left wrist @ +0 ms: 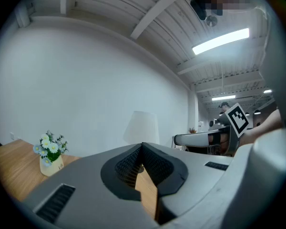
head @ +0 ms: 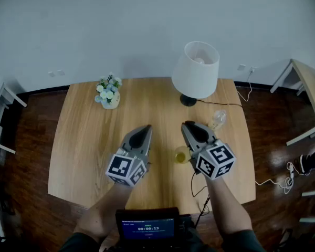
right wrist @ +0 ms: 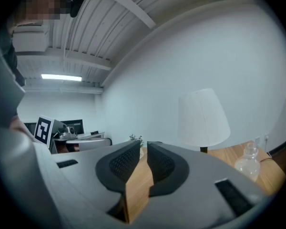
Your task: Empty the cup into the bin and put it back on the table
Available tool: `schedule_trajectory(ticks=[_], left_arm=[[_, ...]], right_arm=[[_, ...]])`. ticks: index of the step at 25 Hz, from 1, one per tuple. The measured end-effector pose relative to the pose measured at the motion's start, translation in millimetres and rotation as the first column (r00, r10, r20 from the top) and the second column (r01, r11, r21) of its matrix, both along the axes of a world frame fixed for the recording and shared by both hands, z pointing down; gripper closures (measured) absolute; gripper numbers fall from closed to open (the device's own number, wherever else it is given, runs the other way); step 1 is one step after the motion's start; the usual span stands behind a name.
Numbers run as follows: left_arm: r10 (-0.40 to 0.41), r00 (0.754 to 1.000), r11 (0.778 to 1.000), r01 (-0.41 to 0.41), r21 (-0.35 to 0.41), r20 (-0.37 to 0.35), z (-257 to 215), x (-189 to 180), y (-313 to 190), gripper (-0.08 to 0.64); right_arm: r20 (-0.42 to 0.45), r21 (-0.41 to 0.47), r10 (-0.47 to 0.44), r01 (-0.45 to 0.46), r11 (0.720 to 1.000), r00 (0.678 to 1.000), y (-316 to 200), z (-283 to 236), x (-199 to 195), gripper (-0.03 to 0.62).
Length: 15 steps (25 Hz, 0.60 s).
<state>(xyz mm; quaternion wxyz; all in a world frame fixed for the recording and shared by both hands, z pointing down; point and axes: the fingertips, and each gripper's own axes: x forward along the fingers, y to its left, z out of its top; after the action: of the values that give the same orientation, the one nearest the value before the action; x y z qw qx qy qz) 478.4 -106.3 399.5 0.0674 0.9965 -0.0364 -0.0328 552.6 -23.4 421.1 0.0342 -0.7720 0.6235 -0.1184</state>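
Observation:
A small clear cup (head: pixel 182 155) with something yellow in it stands on the wooden table (head: pixel 84 140), close against the left side of my right gripper's body and behind its jaws. My right gripper (head: pixel 187 124) hovers level over the table; its jaws (right wrist: pixel 143 144) stand a narrow slit apart with nothing between them. My left gripper (head: pixel 145 127) hangs beside it to the left, with its tips (left wrist: pixel 142 145) touching and nothing held. Neither gripper view shows the cup. No bin is in view.
A white-shaded lamp (head: pixel 195 70) stands at the table's far right, its cable (head: pixel 220 104) running off to the right. A clear bottle (head: pixel 218 119) sits just right of my right gripper. A flower pot (head: pixel 109 93) is at the far left. A small screen (head: pixel 147 228) sits below.

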Motion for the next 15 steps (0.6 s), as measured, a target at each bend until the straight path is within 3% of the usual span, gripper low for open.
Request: schedule_trajectory(ticks=[4, 6, 10, 15], left_arm=[[-0.018, 1.000, 1.000, 0.018, -0.014, 0.012, 9, 4, -4, 0.563], [-0.018, 1.000, 1.000, 0.019, -0.017, 0.024, 15, 5, -5, 0.563], [-0.014, 0.999, 1.000, 0.015, -0.021, 0.048, 27, 6, -4, 0.563], [-0.027, 0.997, 0.999, 0.029, -0.026, 0.074, 42, 6, -3, 0.563]], right_arm=[[-0.035, -0.006, -0.022, 0.022, 1.000, 0.999, -2, 9, -1, 0.540], [-0.044, -0.025, -0.044, 0.043, 0.999, 0.998, -3, 19, -4, 0.453], [-0.052, -0.080, -0.090, 0.086, 0.993, 0.995, -2, 48, -10, 0.355], [-0.051, -0.133, -0.116, 0.108, 0.985, 0.992, 2, 79, -16, 0.307]])
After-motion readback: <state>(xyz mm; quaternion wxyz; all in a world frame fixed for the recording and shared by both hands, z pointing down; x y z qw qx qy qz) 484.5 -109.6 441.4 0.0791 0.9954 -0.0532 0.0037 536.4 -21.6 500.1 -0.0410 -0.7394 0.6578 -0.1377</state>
